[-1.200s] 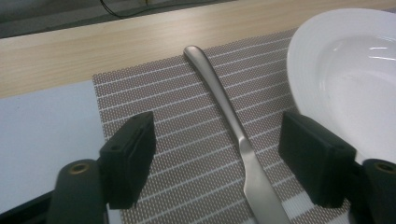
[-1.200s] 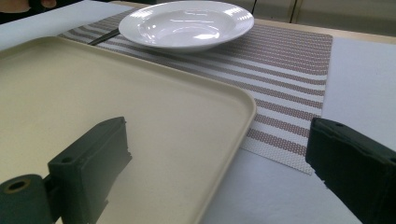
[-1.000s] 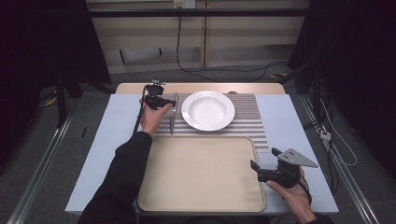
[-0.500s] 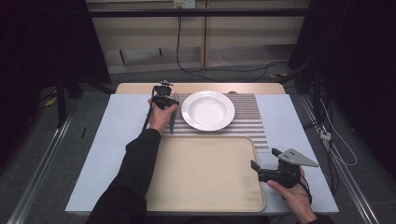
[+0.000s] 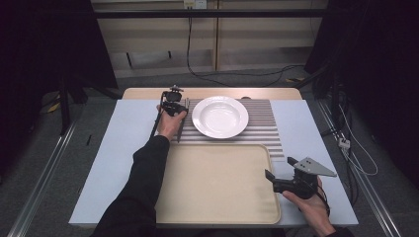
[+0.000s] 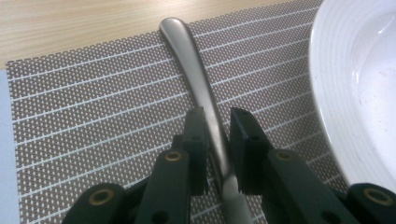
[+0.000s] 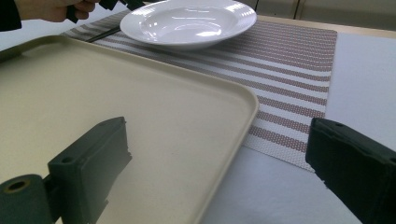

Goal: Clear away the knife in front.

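A metal utensil handle [image 6: 187, 60] lies on the striped placemat [image 5: 267, 123] just left of the white plate [image 5: 220, 117]. My left gripper [image 5: 174, 106] is down on the mat at that spot. In the left gripper view its jaws stand on both sides of the handle, closed in against it [image 6: 217, 116], and the plate rim [image 6: 359, 84] is at the right. My right gripper [image 5: 279, 167] is held at the tray's right edge, jaws wide apart with nothing between them [image 7: 217, 140]. The beige tray [image 5: 217, 182] has nothing on it.
The placemat sits at the back of the pale blue table [image 5: 123, 148], with a wooden strip [image 5: 148, 92] behind it. The tray takes up the front middle. In the right gripper view the tray rim [image 7: 243, 107] and the plate [image 7: 187, 21] lie ahead. Cables run on the floor behind.
My left hand has moved right, from the mat's left edge toward the plate, and settled over the utensil handle. The right gripper has stayed put.
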Action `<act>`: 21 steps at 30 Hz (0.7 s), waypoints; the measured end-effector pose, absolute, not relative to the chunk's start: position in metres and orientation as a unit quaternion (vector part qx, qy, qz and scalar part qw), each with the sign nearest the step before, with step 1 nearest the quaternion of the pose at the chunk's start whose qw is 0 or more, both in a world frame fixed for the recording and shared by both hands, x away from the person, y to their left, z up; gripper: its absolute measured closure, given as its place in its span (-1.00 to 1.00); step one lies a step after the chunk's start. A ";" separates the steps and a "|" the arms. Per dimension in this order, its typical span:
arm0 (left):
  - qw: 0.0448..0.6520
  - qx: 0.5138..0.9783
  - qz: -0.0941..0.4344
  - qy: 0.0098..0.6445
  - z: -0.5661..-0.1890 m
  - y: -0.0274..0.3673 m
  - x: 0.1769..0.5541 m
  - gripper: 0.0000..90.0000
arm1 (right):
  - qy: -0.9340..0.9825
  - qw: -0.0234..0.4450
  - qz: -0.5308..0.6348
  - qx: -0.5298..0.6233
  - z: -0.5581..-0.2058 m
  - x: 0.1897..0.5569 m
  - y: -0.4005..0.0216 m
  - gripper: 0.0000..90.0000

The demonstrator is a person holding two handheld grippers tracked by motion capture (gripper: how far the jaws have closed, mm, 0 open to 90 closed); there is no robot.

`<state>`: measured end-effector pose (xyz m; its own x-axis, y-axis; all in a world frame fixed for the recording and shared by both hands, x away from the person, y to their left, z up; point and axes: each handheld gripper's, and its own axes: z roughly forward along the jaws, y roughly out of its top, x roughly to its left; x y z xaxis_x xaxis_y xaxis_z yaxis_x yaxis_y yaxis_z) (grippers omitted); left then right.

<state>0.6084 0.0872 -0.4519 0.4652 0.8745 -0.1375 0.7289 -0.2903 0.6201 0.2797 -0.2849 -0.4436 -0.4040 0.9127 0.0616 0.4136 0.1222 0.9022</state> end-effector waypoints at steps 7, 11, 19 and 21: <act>0.288 0.813 0.105 0.495 -0.447 0.094 0.605 0.77 | 0.700 0.271 0.460 0.475 -0.444 0.280 -0.285 -0.87; 0.276 0.822 0.108 0.486 -0.446 0.094 0.605 0.75 | 0.700 0.270 0.459 0.475 -0.444 0.280 -0.285 -0.87; 0.286 0.816 0.114 0.490 -0.448 0.094 0.608 0.70 | 0.701 0.268 0.459 0.475 -0.444 0.281 -0.284 -0.87; 0.283 0.818 0.115 0.488 -0.448 0.093 0.608 0.70 | 0.701 0.268 0.459 0.475 -0.444 0.281 -0.284 -0.87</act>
<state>0.6076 0.0931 -0.4478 0.4973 0.8632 -0.0877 0.7328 -0.3637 0.5750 0.2811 -0.2841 -0.4443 -0.4054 0.9122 0.0600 0.4193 0.1272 0.8989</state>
